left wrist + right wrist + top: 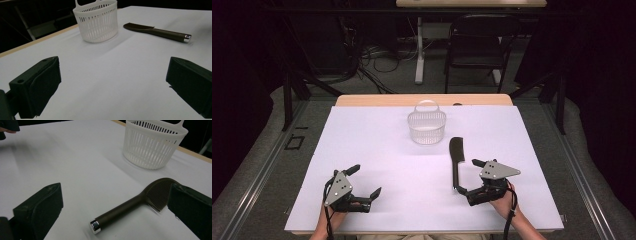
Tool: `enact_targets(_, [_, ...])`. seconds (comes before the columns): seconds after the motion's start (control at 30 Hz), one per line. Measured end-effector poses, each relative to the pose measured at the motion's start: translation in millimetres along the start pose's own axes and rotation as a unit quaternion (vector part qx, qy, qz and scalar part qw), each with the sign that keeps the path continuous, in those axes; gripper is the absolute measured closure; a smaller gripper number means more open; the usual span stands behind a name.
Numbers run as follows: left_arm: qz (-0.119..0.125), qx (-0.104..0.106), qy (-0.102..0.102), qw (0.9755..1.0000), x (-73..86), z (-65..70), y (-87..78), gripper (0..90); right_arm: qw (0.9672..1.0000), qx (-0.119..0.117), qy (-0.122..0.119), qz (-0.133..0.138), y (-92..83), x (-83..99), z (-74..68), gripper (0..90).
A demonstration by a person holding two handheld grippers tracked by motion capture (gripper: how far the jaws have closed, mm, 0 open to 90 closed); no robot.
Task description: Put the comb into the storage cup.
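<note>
At the left of the high view the left gripper [365, 180] rests low on the white table cover [377, 140], near the person's edge, its jaws spread wide with nothing between them; its own view confirms this, the two black jaws standing far apart over bare white surface. Further in and toward the middle, the white slatted basket [427, 127] stands upright near the far edge of the cover, handle up, and looks empty as far as the slats let one see. Just right of it and nearer the person lies the dark comb [456, 160], flat on the cover, its toothed head pointing toward the basket and its handle with a shiny metal cap [95, 227] pointing back at the person; comb and basket are near each other but not touching. At the right, the right gripper [467, 176] sits just beside the comb's handle end, jaws wide, and in the right gripper view the handle runs between the two jaws without either closing on it. Judging from this, the work has barely begun: the comb is not yet gripped, lifted or placed, and what seems left is closing on the handle, carrying it across and setting it into the basket
</note>
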State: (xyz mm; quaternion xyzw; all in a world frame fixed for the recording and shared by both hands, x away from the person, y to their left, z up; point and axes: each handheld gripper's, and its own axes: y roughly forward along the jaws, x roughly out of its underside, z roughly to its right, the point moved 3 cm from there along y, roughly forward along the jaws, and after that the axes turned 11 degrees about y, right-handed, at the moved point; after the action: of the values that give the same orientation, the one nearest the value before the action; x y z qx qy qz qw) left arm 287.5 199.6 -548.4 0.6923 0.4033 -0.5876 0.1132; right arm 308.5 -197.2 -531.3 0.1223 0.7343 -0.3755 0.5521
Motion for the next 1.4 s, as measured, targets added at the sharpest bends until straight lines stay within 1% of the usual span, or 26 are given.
enact_targets(0.03, [0.0,0.0,-0.002,1.0,-0.1,0.5,0.4,0.0,1.0,-0.002,0.003,-0.001,1.9,-1.5,0.7,0.0])
enact_targets(0.1, [-0.002,0.002,0.002,1.0,-0.3,0.8,0.8,0.0,1.0,-0.004,0.004,-0.004,3.3,-2.4,1.1,0.0])
enact_targets(0.17, [-0.001,0.003,0.0,1.0,-0.5,0.8,1.0,0.0,1.0,-0.005,0.004,-0.007,4.3,-2.5,0.9,0.0])
enact_targets(0.2, [-0.001,0.003,0.0,1.0,-0.5,0.8,1.1,0.0,0.9999,-0.005,-0.001,-0.01,7.2,-2.8,1.6,0.0])
enact_targets(0.33, [-0.004,0.005,0.001,1.0,-0.2,0.9,1.6,0.0,0.9999,-0.008,0.003,-0.013,12.6,-4.3,3.0,0.0])
enact_targets(0.43, [-0.005,0.002,0.003,1.0,-0.3,0.8,1.2,0.0,0.9998,-0.014,0.002,-0.017,18.5,-6.7,2.7,0.0])
enact_targets(0.5, [-0.003,-0.001,0.004,1.0,-0.6,0.4,0.6,0.0,0.9997,-0.015,-0.004,-0.02,21.7,-8.3,1.8,0.0])
enact_targets(0.6, [-0.001,-0.004,-0.001,1.0,-0.2,-1.0,0.6,0.0,0.9996,-0.017,-0.005,-0.023,26.0,-10.5,0.3,0.0])
enact_targets(0.77, [-0.002,0.0,0.003,1.0,-0.3,-1.2,0.8,0.0,0.9994,-0.023,-0.003,-0.026,32.1,-14.1,-0.3,0.0])
enact_targets(0.87, [-0.004,0.002,0.002,1.0,-0.1,-0.7,1.0,0.0,0.9991,-0.026,-0.002,-0.034,35.9,-13.6,-0.1,0.0])
enact_targets(0.93, [-0.003,0.003,0.005,1.0,0.0,-1.0,1.5,0.0,0.9988,-0.03,-0.001,-0.038,37.3,-12.4,-0.2,0.0])
enact_targets(1.1, [-0.003,0.004,0.005,1.0,0.0,-0.8,2.2,0.0,0.9986,-0.03,-0.002,-0.044,38.5,-10.7,0.8,0.0])
enact_targets(1.13, [-0.002,0.004,0.004,1.0,0.0,-0.8,2.2,0.0,0.9985,-0.03,-0.004,-0.046,38.5,-10.2,1.2,1.4])
enact_targets(1.2, [-0.006,0.004,0.006,1.0,0.5,-0.9,2.4,0.0,0.9984,-0.029,-0.008,-0.047,39.7,-10.0,2.1,8.4])
enact_targets(1.23, [-0.007,0.005,0.005,0.9999,0.7,-1.0,2.6,0.0,0.9983,-0.03,-0.009,-0.049,41.3,-10.2,2.4,13.4])
enact_targets(1.27, [-0.006,0.006,0.005,0.9999,0.8,-1.2,2.7,0.0,0.9979,-0.036,-0.011,-0.053,43.2,-10.3,2.2,16.6])
enact_targets(1.3, [-0.007,0.006,0.005,0.9999,0.8,-1.3,2.7,0.0,0.9977,-0.035,-0.015,-0.056,45.7,-10.2,1.8,19.6])
enact_targets(1.33, [-0.008,0.006,0.005,0.9999,0.9,-1.3,2.7,0.0,0.9973,-0.032,-0.021,-0.063,48.0,-10.1,1.7,27.8])
enact_targets(1.37, [-0.008,0.006,0.006,0.9999,0.9,-1.1,2.7,0.0,0.9965,-0.035,-0.023,-0.072,51.9,-9.2,0.7,38.1])
enact_targets(1.4, [-0.008,0.006,0.007,0.9999,0.9,-1.0,2.4,0.0,0.9965,-0.035,-0.023,-0.072,51.9,-9.2,0.7,38.1])
